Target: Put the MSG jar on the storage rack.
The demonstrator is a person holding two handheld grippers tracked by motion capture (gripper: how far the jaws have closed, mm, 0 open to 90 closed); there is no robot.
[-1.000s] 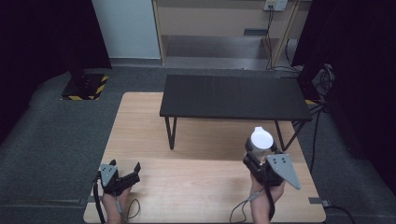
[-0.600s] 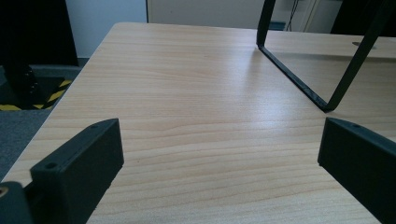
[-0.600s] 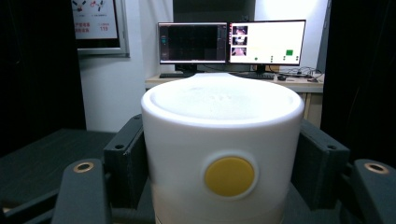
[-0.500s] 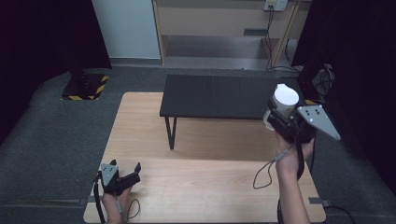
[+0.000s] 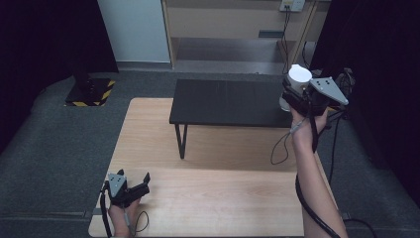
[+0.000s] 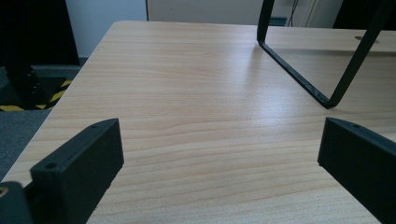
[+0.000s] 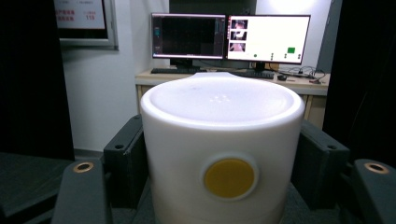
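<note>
The right gripper (image 5: 297, 94), clamped on the white cup (image 5: 299, 77), has risen above the black bench's (image 5: 223, 101) right end; the left gripper (image 5: 136, 182) rests open-jawed and empty at the desk's (image 5: 223, 198) near-left corner.

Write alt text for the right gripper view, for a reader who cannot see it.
A white cylindrical container with a round yellow spot on its side is clamped between the black jaws of the right gripper, held up close to the camera. Behind it, two computer monitors stand on a desk against a pale wall.
</note>
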